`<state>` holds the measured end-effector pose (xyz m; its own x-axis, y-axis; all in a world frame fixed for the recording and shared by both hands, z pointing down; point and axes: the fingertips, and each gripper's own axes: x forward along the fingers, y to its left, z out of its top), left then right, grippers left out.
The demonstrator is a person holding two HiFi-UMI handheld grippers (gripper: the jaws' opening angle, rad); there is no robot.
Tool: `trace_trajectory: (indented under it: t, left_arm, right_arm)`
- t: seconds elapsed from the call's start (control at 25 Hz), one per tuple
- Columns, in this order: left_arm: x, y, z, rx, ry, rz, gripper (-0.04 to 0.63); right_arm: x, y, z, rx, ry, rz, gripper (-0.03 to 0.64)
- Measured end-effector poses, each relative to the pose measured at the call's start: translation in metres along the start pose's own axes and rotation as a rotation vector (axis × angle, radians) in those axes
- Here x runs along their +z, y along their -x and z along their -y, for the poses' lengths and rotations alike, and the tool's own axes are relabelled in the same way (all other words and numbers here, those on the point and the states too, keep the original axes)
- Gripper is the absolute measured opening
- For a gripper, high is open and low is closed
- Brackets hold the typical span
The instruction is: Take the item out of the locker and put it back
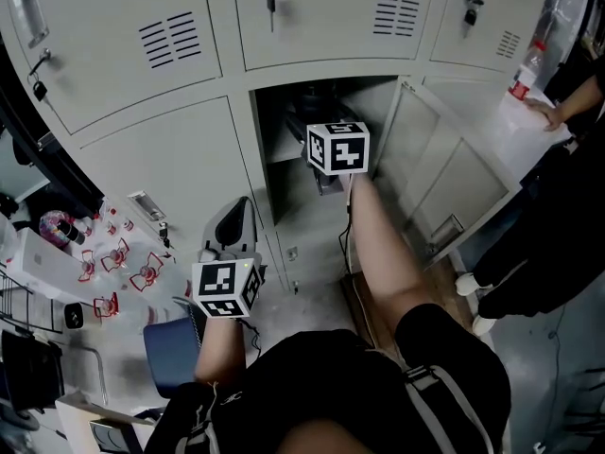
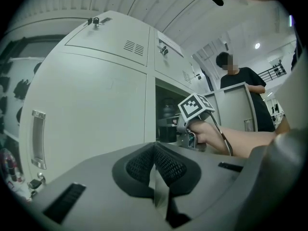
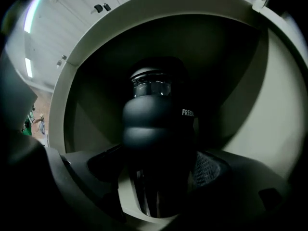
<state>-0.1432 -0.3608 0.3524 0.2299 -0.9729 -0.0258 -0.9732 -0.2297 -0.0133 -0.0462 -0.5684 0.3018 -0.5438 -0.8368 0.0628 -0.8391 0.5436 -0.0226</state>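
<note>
A black bottle (image 3: 159,124) with a bulged grip and a clear band under its cap stands upright inside the open locker compartment (image 1: 284,149). In the right gripper view my right gripper (image 3: 156,172) reaches into that compartment, its jaws wide on either side of the bottle's lower body. The left pad stands clear of the bottle and the right pad (image 3: 208,170) is close beside it. In the head view only the marker cube (image 1: 337,148) shows at the opening. My left gripper (image 2: 155,165) is shut with nothing in it, held low in front of the closed door (image 1: 161,159) on the left.
The compartment's door (image 1: 444,183) hangs open to the right. A person (image 1: 558,206) stands beside it, one hand on a white surface. A table (image 1: 57,263) with small red items and a blue chair (image 1: 175,348) are at the left.
</note>
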Motion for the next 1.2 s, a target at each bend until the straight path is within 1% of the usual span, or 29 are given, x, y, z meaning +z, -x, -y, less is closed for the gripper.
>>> trace_trajectory:
  t: [0.08,0.2,0.32,0.64,0.8,0.92,1.2]
  left_arm:
    - [0.0,0.0,-0.002,0.003,-0.001,0.001,0.011]
    - [0.001,-0.001,-0.003,0.005,0.001,0.006,0.011]
    - [0.001,0.0,-0.004,0.006,0.006,0.008,0.011]
    - [0.0,0.0,0.001,-0.008,0.01,0.005,0.011]
    - [-0.003,0.002,0.006,-0.018,0.013,0.002,0.011]
    - [-0.005,0.004,0.009,-0.024,0.015,-0.002,0.011]
    - [-0.011,0.005,0.015,-0.037,0.025,-0.014,0.011]
  right_arm:
    - [0.001,-0.005,0.001,0.0,-0.021,-0.007,0.399]
    - [0.002,-0.006,0.003,-0.005,-0.027,-0.003,0.408]
    - [0.002,-0.001,0.0,0.013,-0.036,-0.003,0.405]
    - [0.003,0.029,-0.015,0.102,-0.184,-0.026,0.4]
    - [-0.002,0.047,-0.023,0.128,-0.224,-0.05,0.4]
    - [-0.013,0.059,-0.03,0.137,-0.234,-0.075,0.398]
    - [-0.041,0.087,-0.036,0.125,-0.213,-0.096,0.397]
